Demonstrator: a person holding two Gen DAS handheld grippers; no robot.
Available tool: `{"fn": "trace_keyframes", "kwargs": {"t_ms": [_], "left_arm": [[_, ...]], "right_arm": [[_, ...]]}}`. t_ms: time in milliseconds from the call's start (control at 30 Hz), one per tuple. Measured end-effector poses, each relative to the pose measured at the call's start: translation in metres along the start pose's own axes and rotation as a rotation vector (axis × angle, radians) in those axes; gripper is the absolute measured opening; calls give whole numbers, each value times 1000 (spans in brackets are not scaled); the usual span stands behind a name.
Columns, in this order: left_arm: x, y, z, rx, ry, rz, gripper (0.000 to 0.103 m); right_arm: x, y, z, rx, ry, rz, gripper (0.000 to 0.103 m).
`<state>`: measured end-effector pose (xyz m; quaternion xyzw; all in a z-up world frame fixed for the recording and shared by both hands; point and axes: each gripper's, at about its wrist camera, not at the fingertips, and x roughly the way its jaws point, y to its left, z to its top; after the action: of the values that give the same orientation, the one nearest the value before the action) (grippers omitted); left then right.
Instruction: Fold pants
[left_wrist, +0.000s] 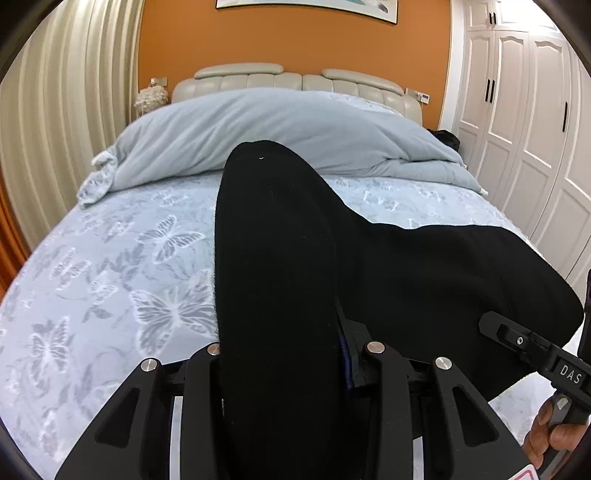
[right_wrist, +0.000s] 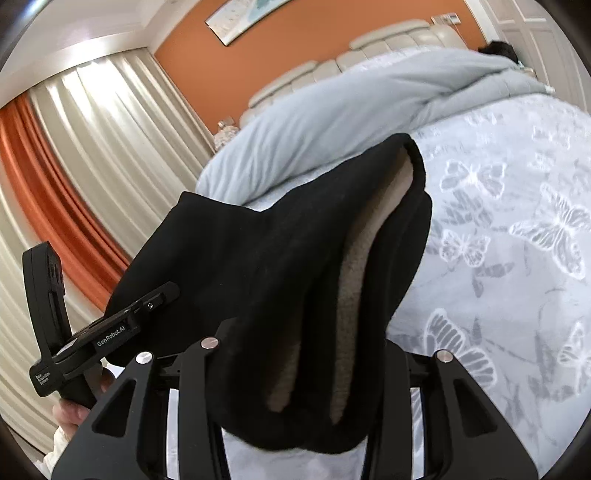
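My left tool (left_wrist: 284, 354) is clenched on the black pants (left_wrist: 369, 266), my right tool (right_wrist: 295, 369) likewise grasping them; the cloth drapes ahead of both tools, lifted over the butterfly-print bed (left_wrist: 110, 266).

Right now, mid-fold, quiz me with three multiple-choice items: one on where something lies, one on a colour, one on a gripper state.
1. Where does the bunched grey duvet lie?
A. At the headboard end of the bed
B. On the floor
C. Inside the wardrobe

2. What colour are the pants?
A. Red
B. Black
C. White

3. What is the left gripper doing?
A. Open, holding nothing
B. Shut on the duvet
C. Shut on the pants

Answers: 1 A, the duvet is heaped just below the padded headboard. 2 B, the fabric is black outside, with a pale lining showing in the right wrist view. 3 C, black cloth fills the gap between its fingers; the right gripper grips the pants likewise.
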<state>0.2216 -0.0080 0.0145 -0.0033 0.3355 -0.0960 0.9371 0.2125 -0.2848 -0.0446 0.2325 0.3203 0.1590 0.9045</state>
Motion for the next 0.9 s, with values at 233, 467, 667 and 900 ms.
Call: {"fn": "trace_keyframes", "kwargs": {"t_ms": [233, 467, 667, 900], "left_arm": [[40, 7, -22, -20, 71, -13, 33], [30, 18, -41, -59, 95, -53, 35], [60, 51, -75, -192, 216, -90, 48], [-28, 48, -4, -145, -112, 60, 79]], "right_arm": [[24, -25, -12, 3, 50, -5, 38], [30, -27, -32, -22, 122, -4, 43], [24, -55, -37, 71, 165, -96, 61], [-3, 6, 4, -123, -1, -117, 37]]}}
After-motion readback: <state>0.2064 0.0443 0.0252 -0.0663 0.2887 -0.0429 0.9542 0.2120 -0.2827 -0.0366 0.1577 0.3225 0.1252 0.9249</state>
